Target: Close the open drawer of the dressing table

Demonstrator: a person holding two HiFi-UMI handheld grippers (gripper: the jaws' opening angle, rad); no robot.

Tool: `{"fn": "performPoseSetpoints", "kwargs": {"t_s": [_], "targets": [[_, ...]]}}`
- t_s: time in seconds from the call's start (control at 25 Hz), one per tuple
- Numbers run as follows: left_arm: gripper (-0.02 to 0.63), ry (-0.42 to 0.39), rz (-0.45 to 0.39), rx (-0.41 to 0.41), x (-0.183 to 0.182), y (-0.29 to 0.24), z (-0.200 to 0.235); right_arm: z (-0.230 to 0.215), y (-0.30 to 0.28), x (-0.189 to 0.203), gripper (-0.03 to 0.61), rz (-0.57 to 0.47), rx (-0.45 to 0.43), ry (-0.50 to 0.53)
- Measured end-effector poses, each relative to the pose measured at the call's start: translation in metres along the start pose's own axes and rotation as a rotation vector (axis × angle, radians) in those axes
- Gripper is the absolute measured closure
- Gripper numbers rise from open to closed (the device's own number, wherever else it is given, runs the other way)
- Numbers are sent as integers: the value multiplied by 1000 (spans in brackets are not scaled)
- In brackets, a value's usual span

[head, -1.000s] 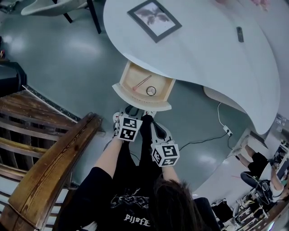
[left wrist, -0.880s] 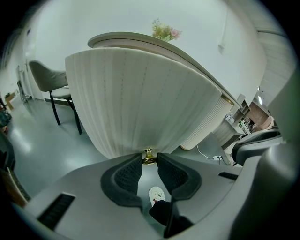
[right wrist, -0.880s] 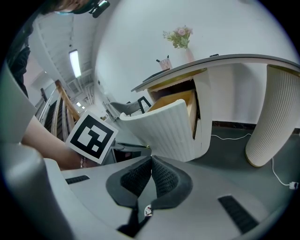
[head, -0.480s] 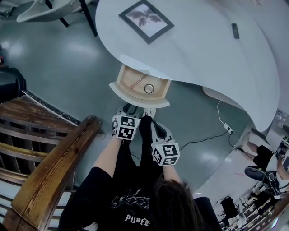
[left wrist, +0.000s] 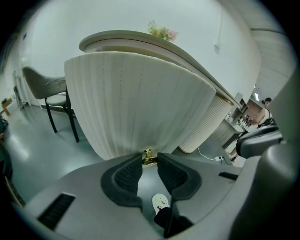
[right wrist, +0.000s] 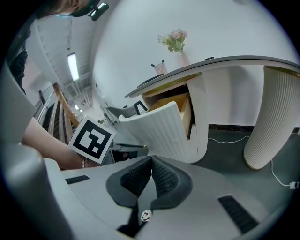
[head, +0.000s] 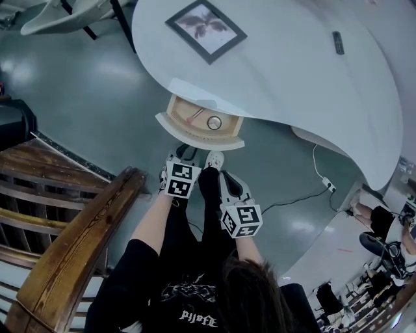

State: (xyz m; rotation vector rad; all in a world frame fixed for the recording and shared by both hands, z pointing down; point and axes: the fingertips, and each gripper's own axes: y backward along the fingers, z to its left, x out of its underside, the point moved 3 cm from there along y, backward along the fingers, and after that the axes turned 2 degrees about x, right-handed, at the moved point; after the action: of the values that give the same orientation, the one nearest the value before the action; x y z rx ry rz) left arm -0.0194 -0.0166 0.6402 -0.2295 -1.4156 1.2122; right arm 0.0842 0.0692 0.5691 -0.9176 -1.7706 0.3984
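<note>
- The drawer is still partly out, sticking out from under the edge of the white dressing table towards the person. Its ribbed front faces them, and its slide line runs straight from them back under the tabletop.
- The little gold knob sits low on that front. The left gripper is right on it, jaws half apart with the tips either side, and it looks to me like they're pinching it.
- So the left is the nearer hand by far. I'd guess it's just a straight level shove away from the body along that slide line.
- The right gripper hangs back and off to the right. Its jaws are pressed together on nothing, well clear of the front.
- Inside the drawer there's a round thing and a pinkish stick. Both lie low, so they shouldn't snag.
- Further out: a picture frame on the tabletop, a chair beyond it, a wooden banister on the left and a cable on the floor. None of it blocks the drawer.
</note>
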Motion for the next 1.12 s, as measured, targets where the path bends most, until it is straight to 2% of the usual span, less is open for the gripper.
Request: {"fn": "performPoseSetpoints", "kwargs": {"t_s": [0.4,0.6,1.12], "targets": [[500,-28,-32,8,-22,-14,7,-6,-10,-22,552,-31,-5,20],[500,-19,-47,5,-29,-18,7,-10,-10,-25,552,-28,25,28],[500,-11,-71,11,-30,-26,9,-9,-20,-29,552,-64,31,15]]}}
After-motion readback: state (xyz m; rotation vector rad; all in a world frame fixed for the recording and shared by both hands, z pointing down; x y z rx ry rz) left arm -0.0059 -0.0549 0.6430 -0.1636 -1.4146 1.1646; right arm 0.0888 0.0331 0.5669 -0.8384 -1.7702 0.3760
